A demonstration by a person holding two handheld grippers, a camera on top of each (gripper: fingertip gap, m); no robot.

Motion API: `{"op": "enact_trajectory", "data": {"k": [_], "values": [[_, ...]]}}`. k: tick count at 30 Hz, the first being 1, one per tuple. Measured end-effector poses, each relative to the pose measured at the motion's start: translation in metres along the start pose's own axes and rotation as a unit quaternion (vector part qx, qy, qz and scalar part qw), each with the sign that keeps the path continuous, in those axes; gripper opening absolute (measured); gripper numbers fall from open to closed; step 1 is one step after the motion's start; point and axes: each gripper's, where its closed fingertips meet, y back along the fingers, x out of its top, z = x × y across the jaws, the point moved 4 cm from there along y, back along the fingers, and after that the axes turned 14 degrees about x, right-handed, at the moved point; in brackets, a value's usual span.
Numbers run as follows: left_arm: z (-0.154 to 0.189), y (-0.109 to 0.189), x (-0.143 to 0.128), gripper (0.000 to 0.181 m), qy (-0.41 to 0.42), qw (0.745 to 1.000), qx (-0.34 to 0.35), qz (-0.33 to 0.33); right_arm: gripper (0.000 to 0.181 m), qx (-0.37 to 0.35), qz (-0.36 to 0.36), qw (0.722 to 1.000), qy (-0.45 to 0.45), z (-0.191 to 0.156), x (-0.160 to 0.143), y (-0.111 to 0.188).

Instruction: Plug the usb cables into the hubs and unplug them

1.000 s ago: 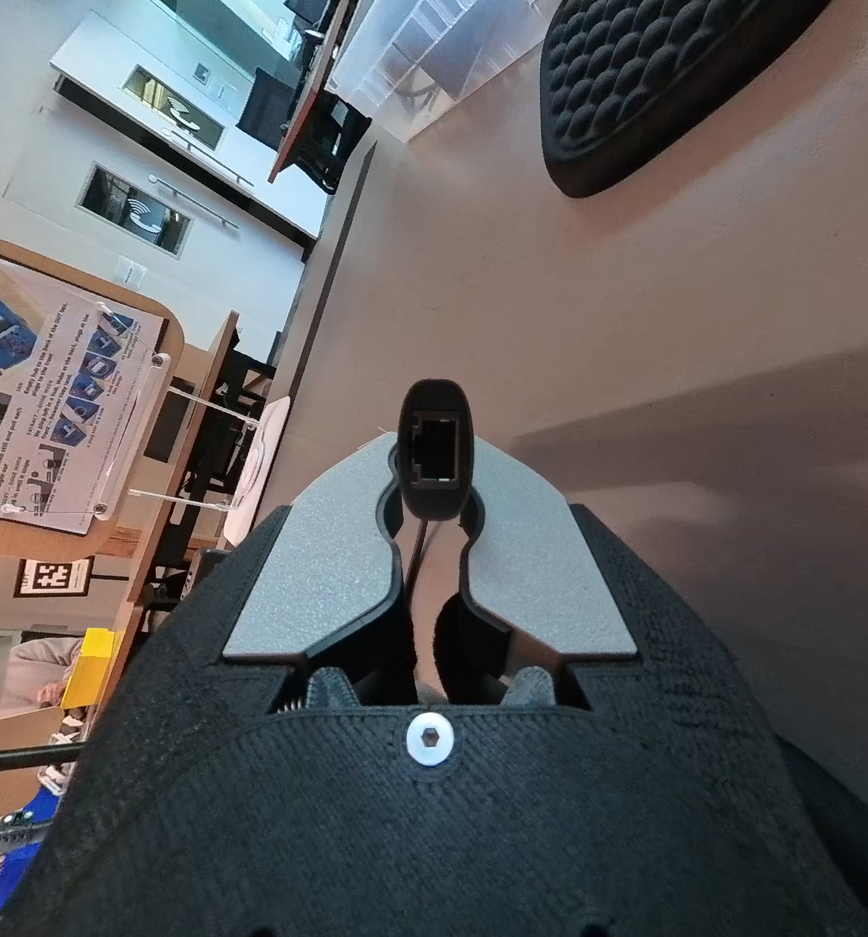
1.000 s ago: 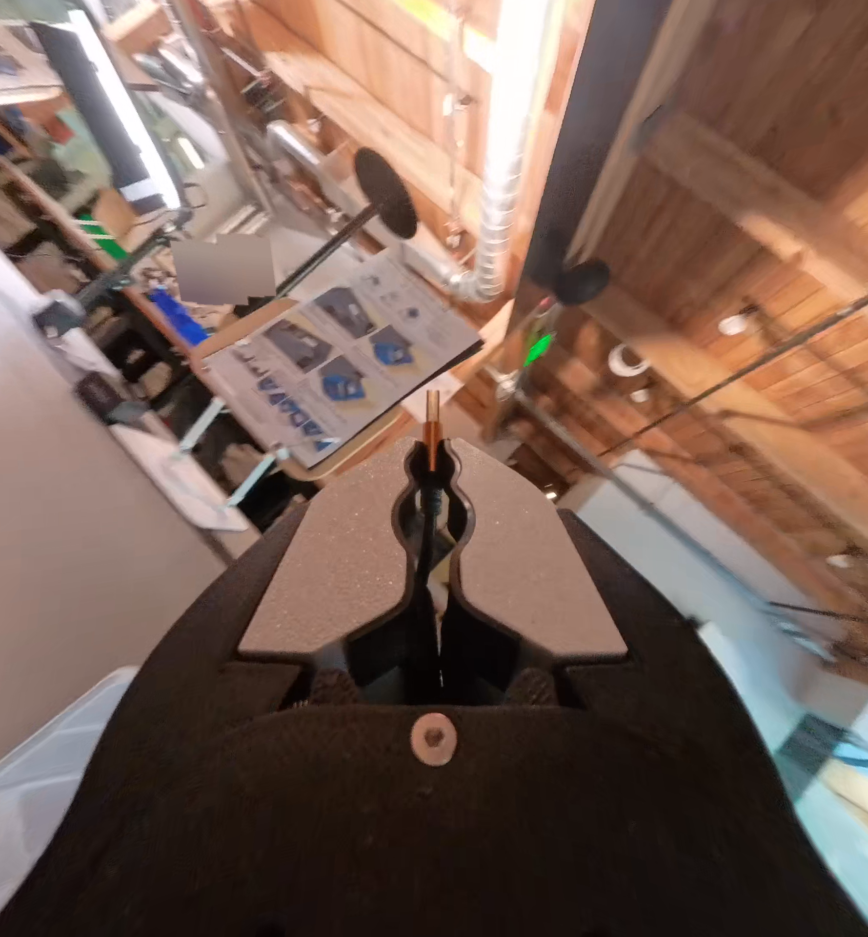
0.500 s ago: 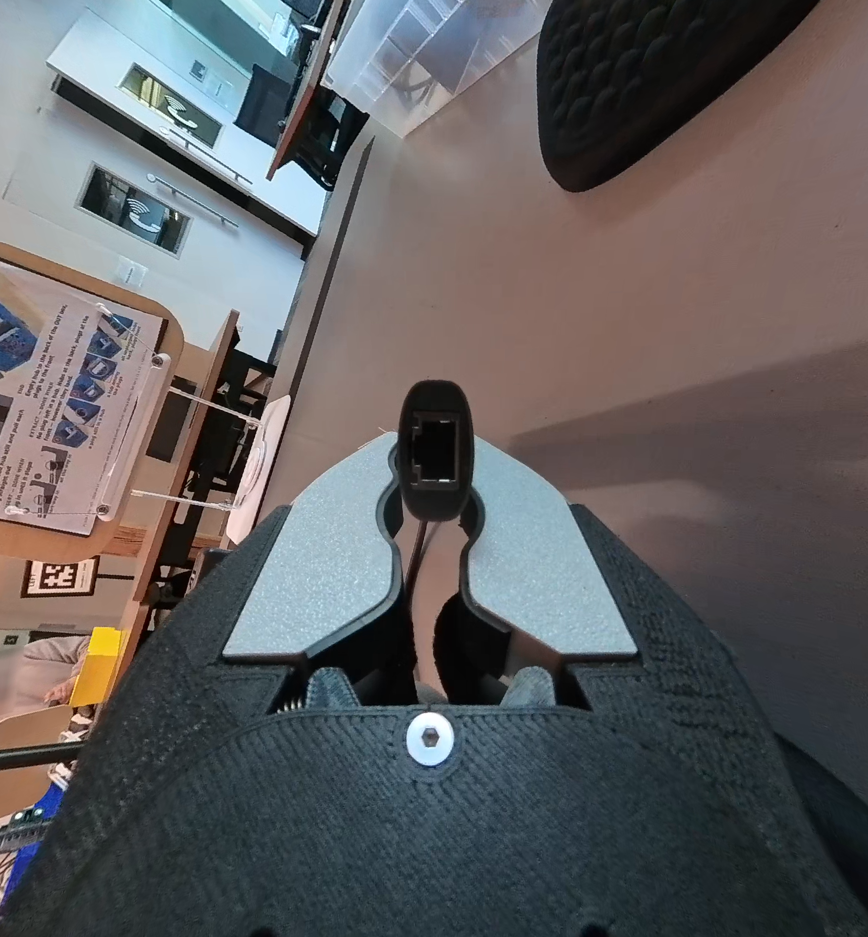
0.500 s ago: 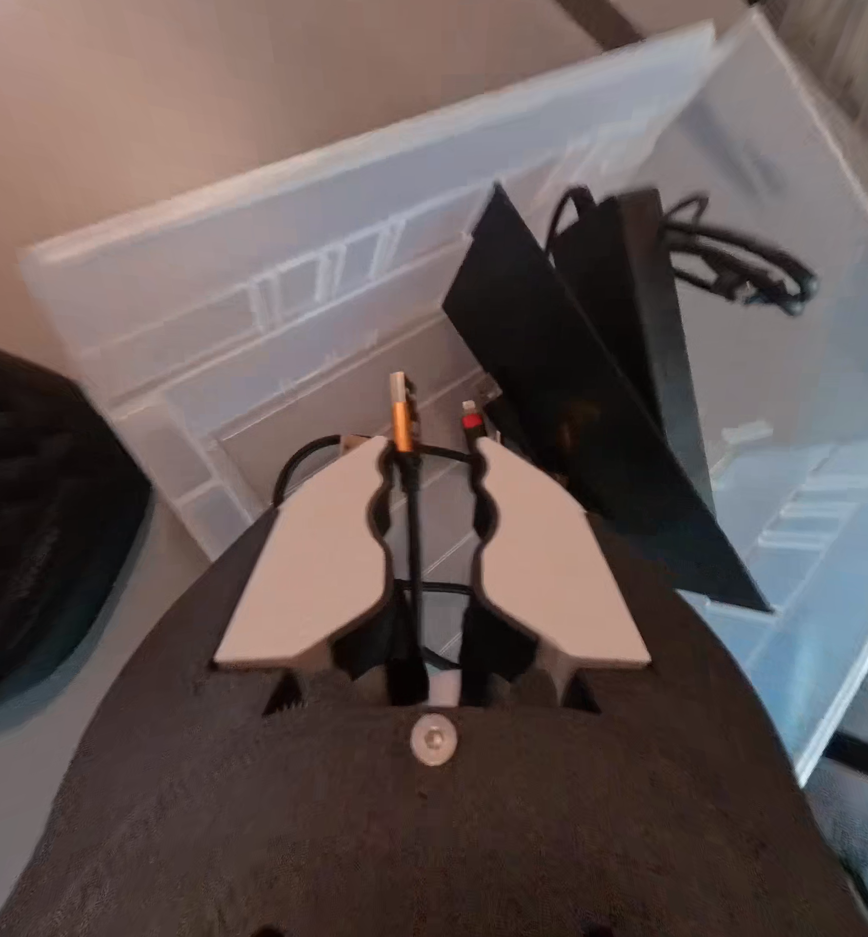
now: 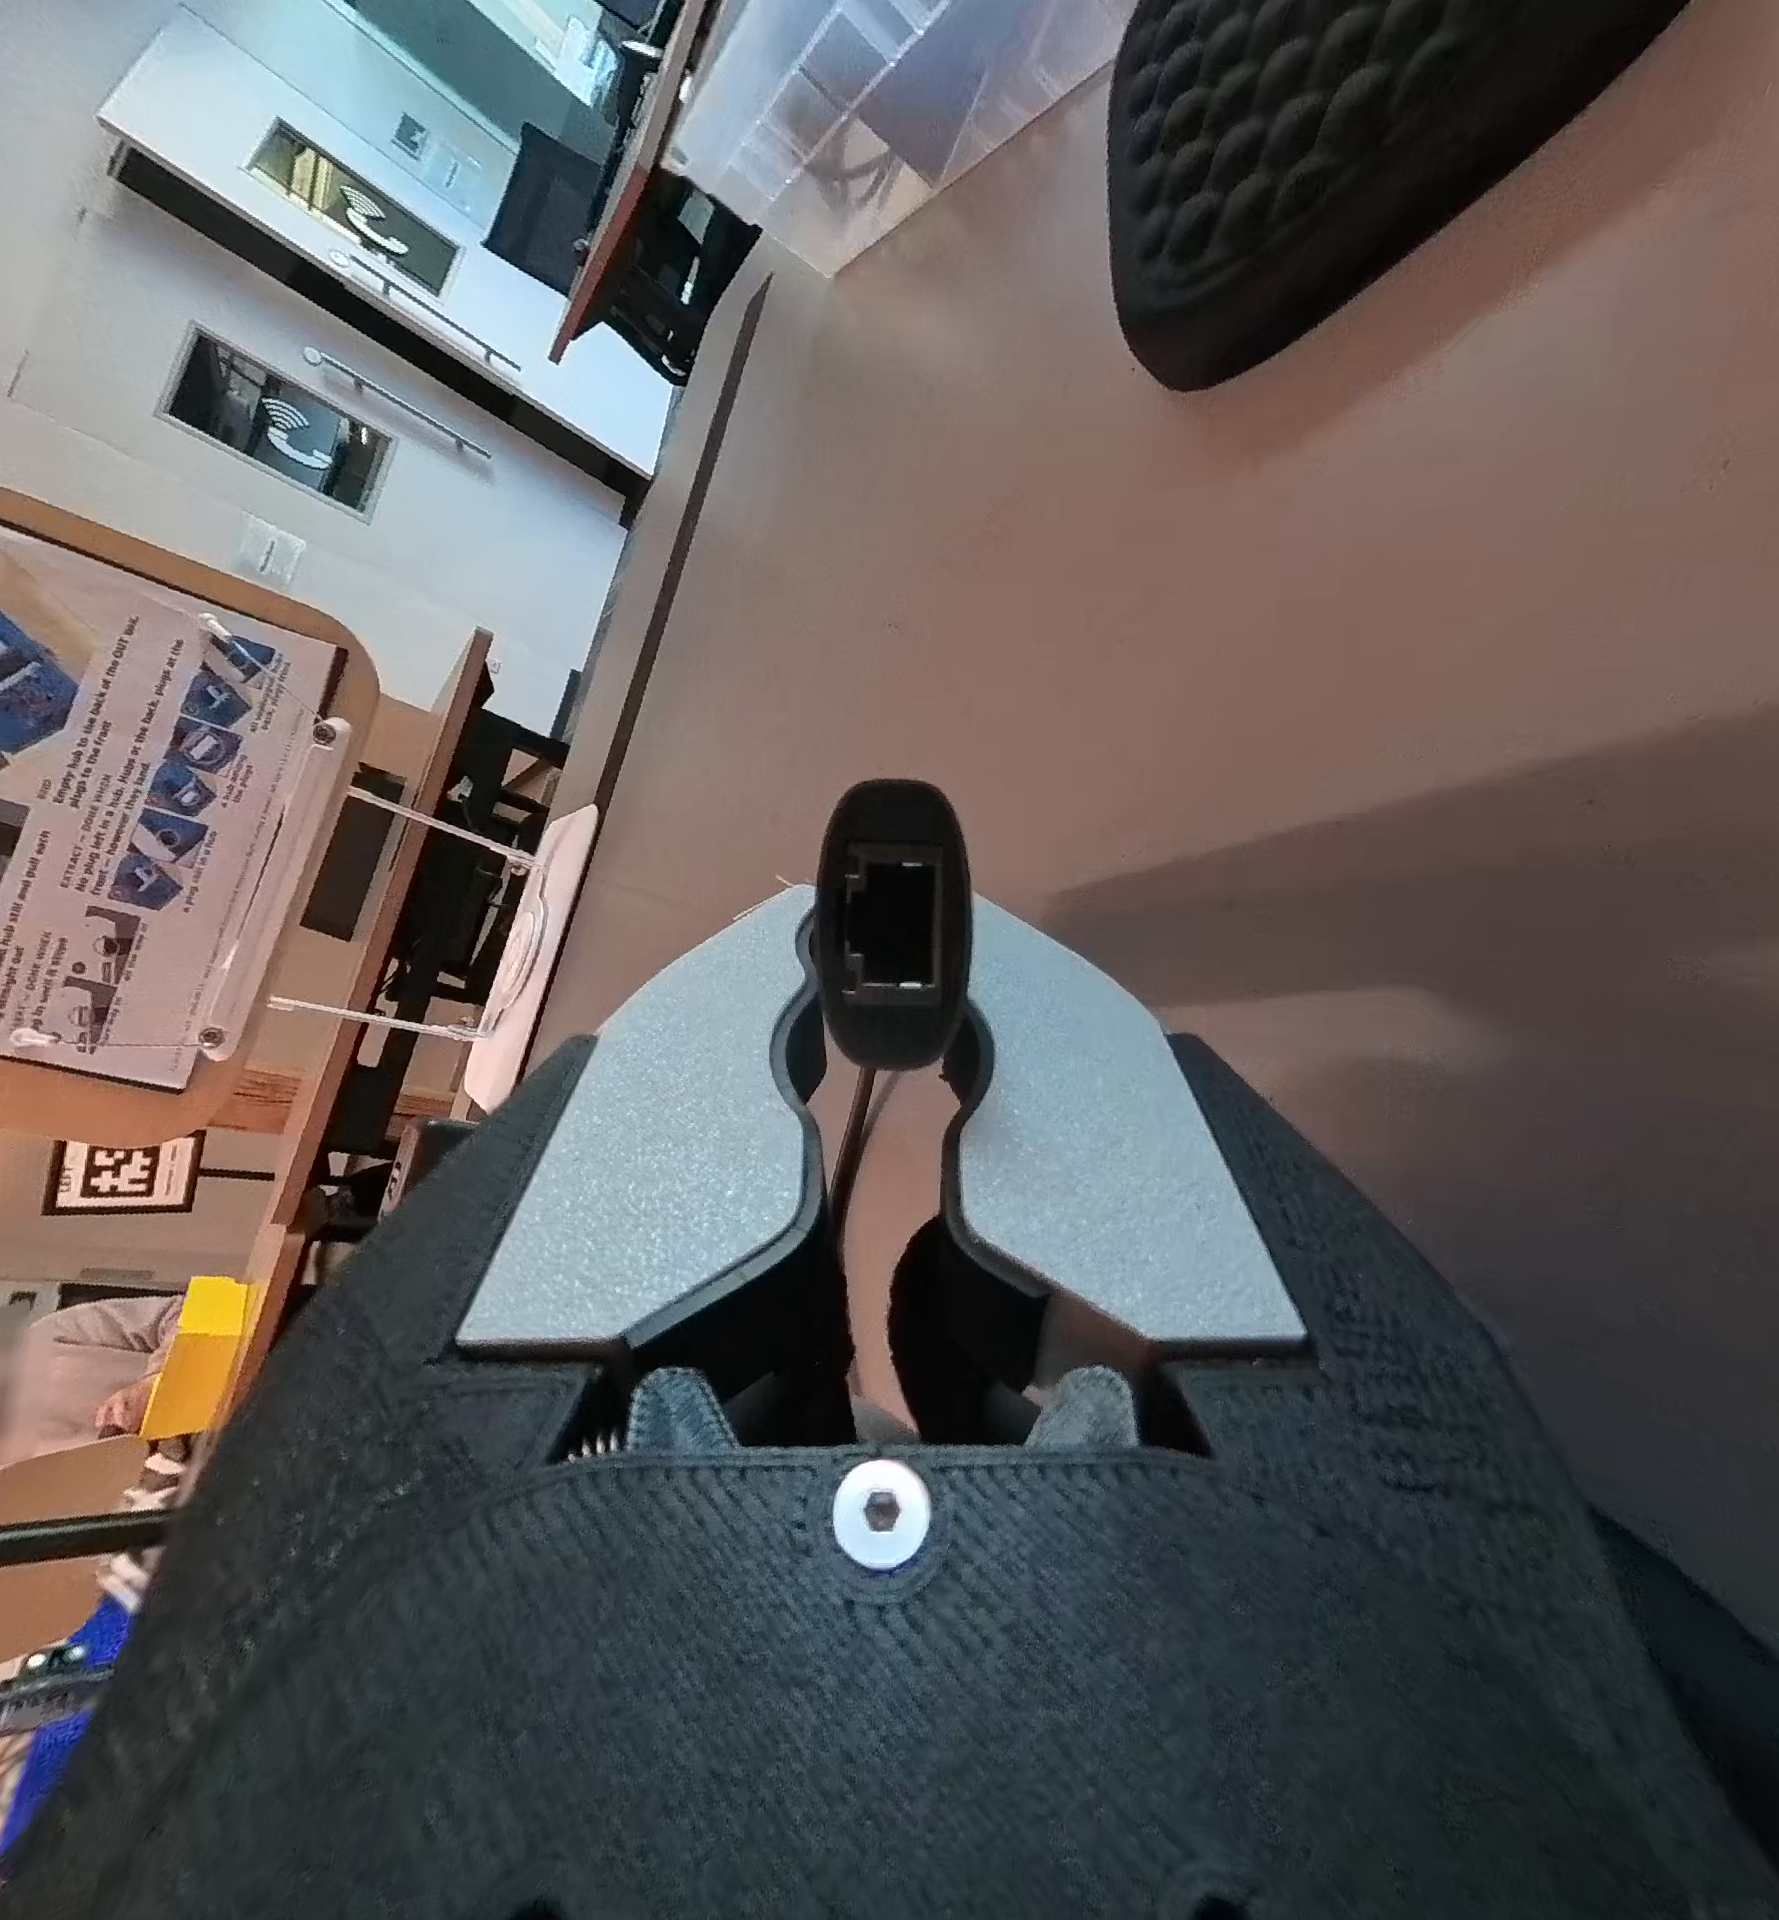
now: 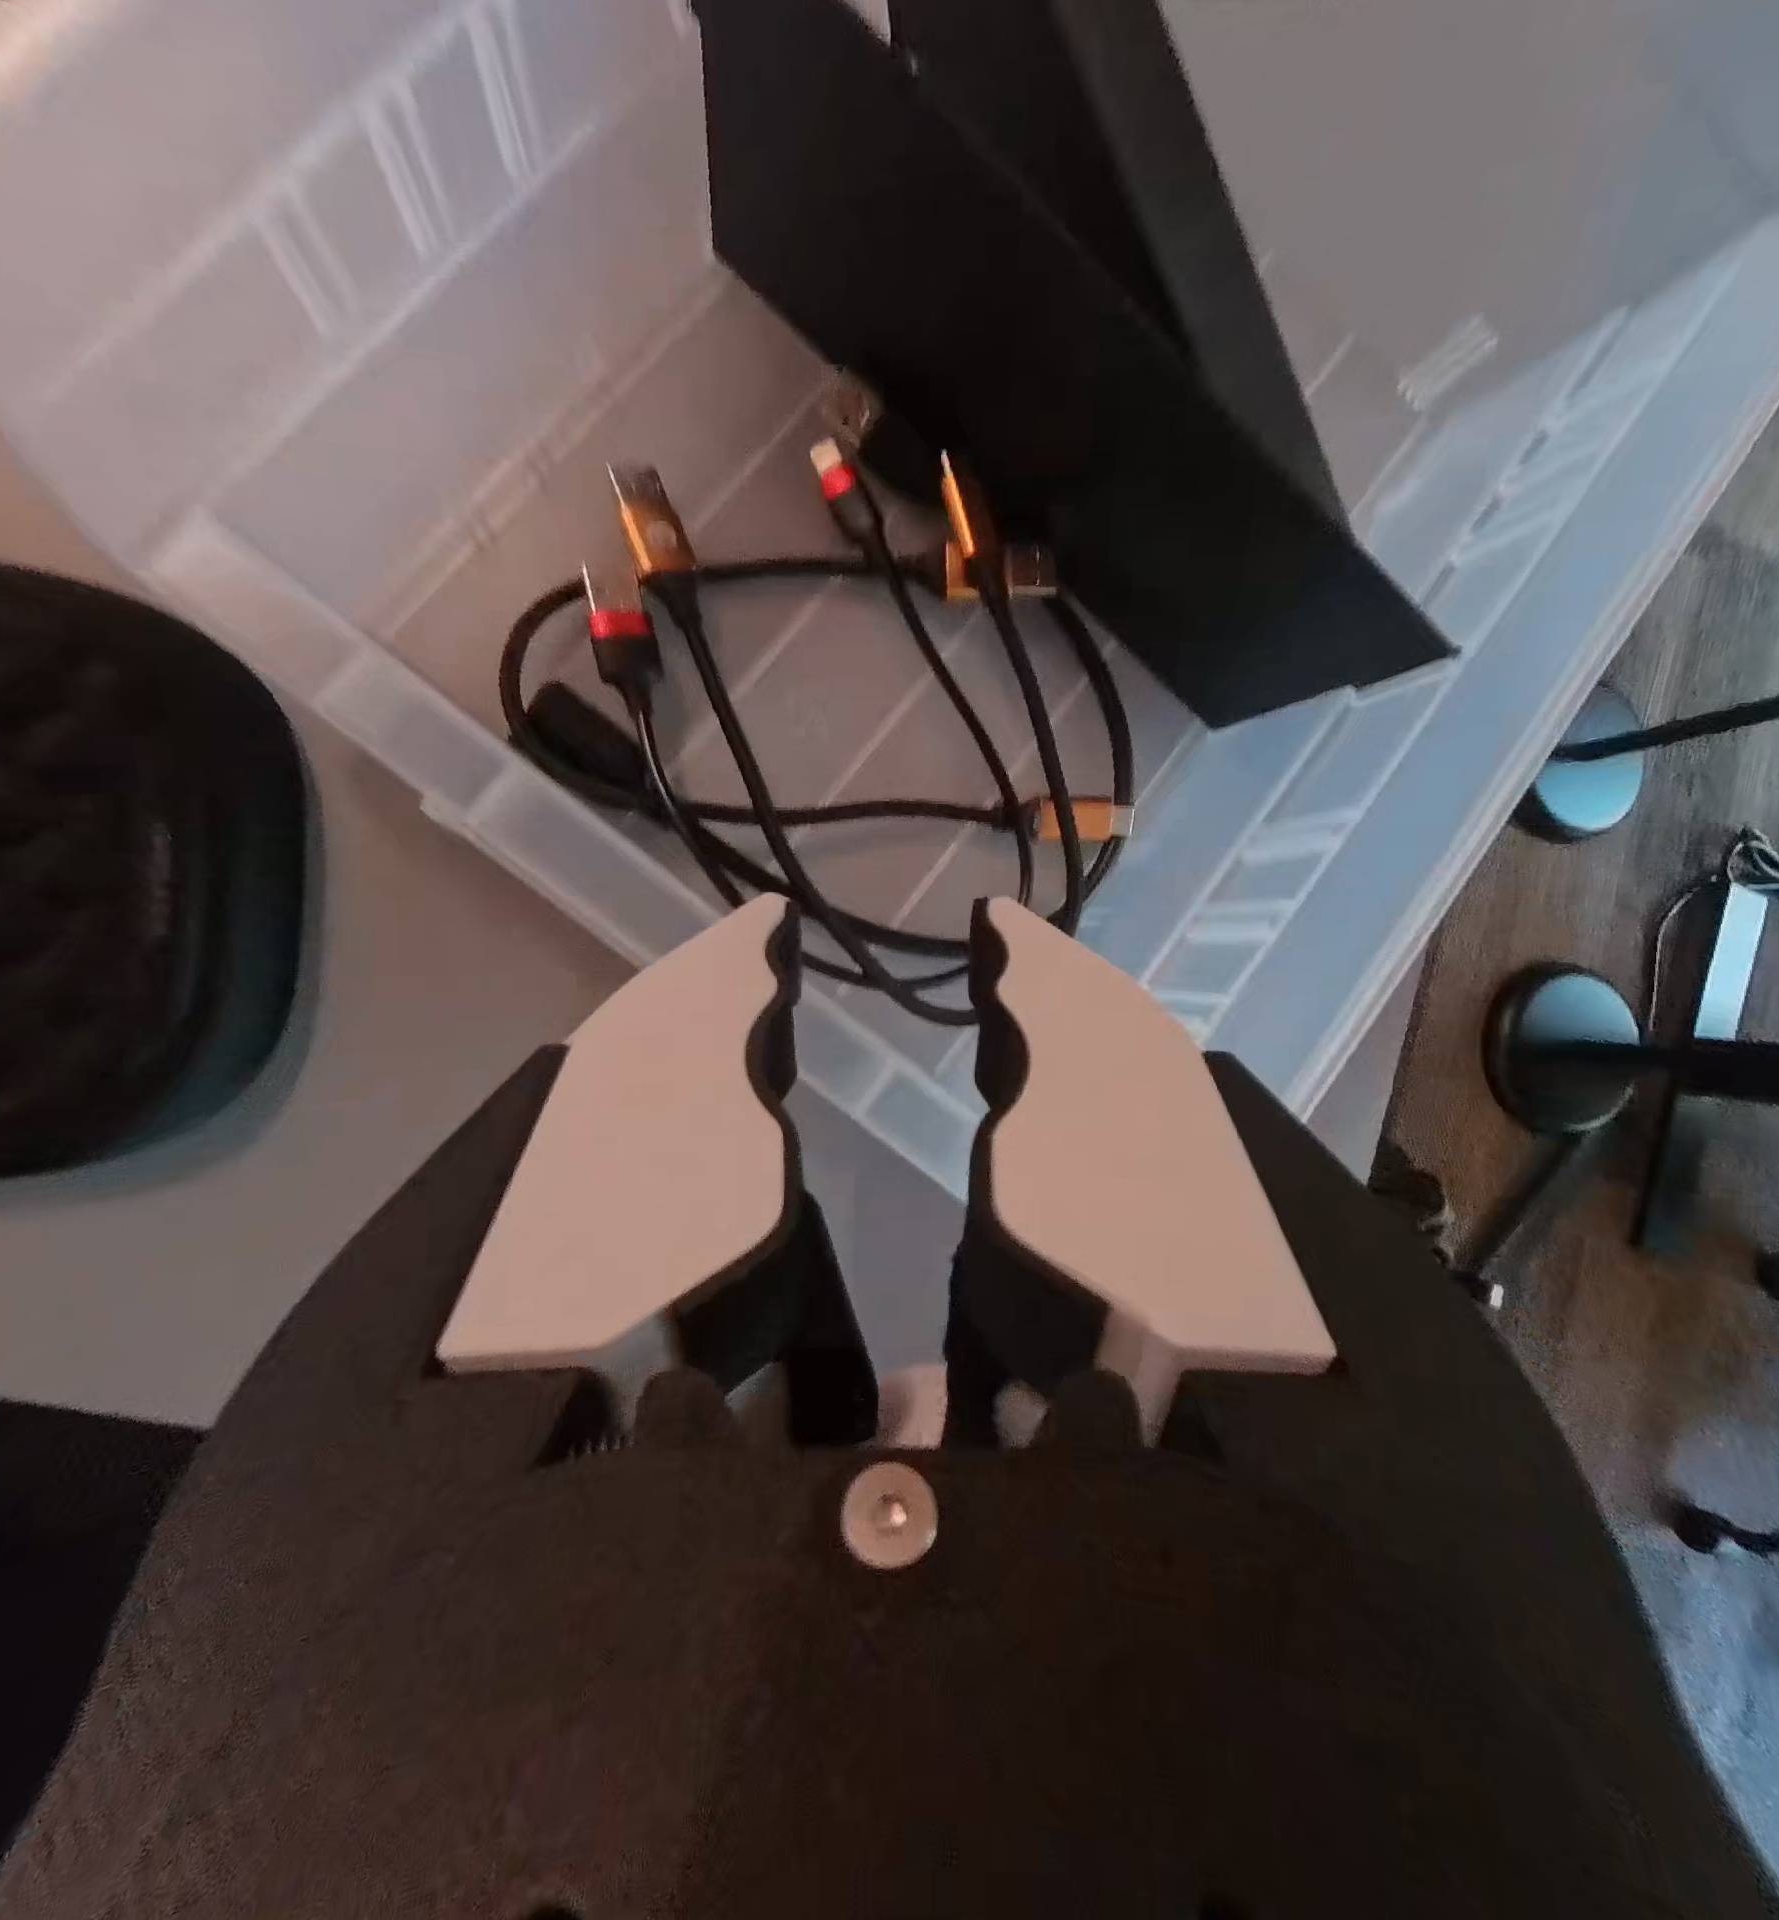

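Observation:
My left gripper point(image 5: 890, 935) is shut on a black hub point(image 5: 893, 920), held end-on above the table with a square port facing forward and its thin black lead trailing back between the fingers. My right gripper point(image 6: 883, 920) is open and empty above a clear plastic bin point(image 6: 365, 270). In the bin lie several black USB cables, with an orange plug point(image 6: 648, 525), a red plug point(image 6: 613, 615), a small red plug point(image 6: 835, 480) and another orange plug point(image 6: 968, 535). A black box point(image 6: 1020, 312) stands in the bin behind them.
A black dimpled pad point(image 5: 1384, 156) lies on the tan table point(image 5: 1176, 520); it also shows in the right wrist view point(image 6: 85, 883). A clear bin point(image 5: 833, 125) sits at the table's far edge. A printed sheet on a stand point(image 5: 106, 831) and a person's sleeve point(image 5: 85, 1361) are left. Stand bases point(image 6: 1571, 1049) are on the floor. Tip to tip, the grippers are about 45 centimetres apart. The orange plug point(image 6: 648, 525) lies around 11 centimetres away from my right fingertips.
My right gripper swung down from the room to the bin, opened and let go of the orange-plug cable, which now lies in the bin. The left gripper has kept still with the hub.

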Motion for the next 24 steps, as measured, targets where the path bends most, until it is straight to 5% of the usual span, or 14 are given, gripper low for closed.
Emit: {"op": "enact_trajectory", "data": {"k": [3, 7, 9, 12, 15, 18, 21, 24], "values": [[-0.006, 0.001, 0.000, 0.017, 0.026, 1.000, 0.010, 0.004, 0.031, 0.021, 0.042, 0.998, 0.037, -0.013, 0.014, 0.006], [-0.016, 0.005, 0.003, 0.017, 0.069, 0.997, 0.026, 0.026, 0.054, 0.085, 0.182, 0.967, 0.156, -0.061, 0.064, 0.028], [-0.022, 0.009, 0.006, 0.017, 0.109, 0.993, 0.025, 0.048, 0.090, 0.122, 0.260, 0.925, 0.248, -0.099, 0.088, 0.040], [-0.034, 0.019, 0.014, 0.017, 0.189, 0.976, 0.013, 0.106, 0.119, 0.160, 0.401, 0.815, 0.387, -0.164, 0.119, 0.058], [-0.045, 0.031, 0.022, 0.017, 0.264, 0.949, -0.009, 0.174, 0.118, 0.282, 0.491, 0.698, 0.440, -0.232, 0.131, 0.069], [-0.055, 0.041, 0.025, 0.017, 0.320, 0.920, -0.025, 0.225, 0.089, 0.404, 0.526, 0.609, 0.435, -0.288, 0.137, 0.060], [-0.059, 0.050, 0.029, 0.017, 0.357, 0.893, -0.057, 0.267, 0.053, 0.456, 0.503, 0.590, 0.436, -0.335, 0.141, 0.023], [-0.060, 0.057, 0.034, 0.017, 0.363, 0.878, -0.077, 0.302, 0.058, 0.503, 0.440, 0.593, 0.450, -0.377, 0.130, -0.015]]}}
